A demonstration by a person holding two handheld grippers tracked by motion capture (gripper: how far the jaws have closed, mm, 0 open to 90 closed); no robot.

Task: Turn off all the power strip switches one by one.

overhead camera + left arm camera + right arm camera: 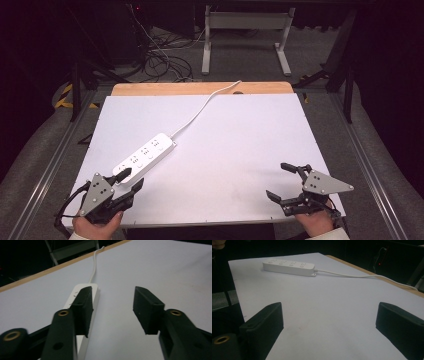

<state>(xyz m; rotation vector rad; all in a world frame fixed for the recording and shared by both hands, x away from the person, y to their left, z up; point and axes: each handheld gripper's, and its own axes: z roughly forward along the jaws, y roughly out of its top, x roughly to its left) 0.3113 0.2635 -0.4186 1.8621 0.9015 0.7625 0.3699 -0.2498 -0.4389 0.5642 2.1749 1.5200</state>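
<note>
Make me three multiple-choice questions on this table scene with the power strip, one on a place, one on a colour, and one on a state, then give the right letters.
1. Where does the power strip lie on the table?
A. near the left gripper
B. near the right gripper
C. at the far right corner

2. What colour is the power strip's cable?
A. black
B. white
C. orange

3. How do the right gripper's jaws stand?
A. shut on the cable
B. shut on the power strip
C. open, nothing between them

Answers: 1 A, the strip's near end lies by the left gripper. 2 B, the cable runs white to the far edge. 3 C, the right gripper has wide jaws over bare table.
</note>
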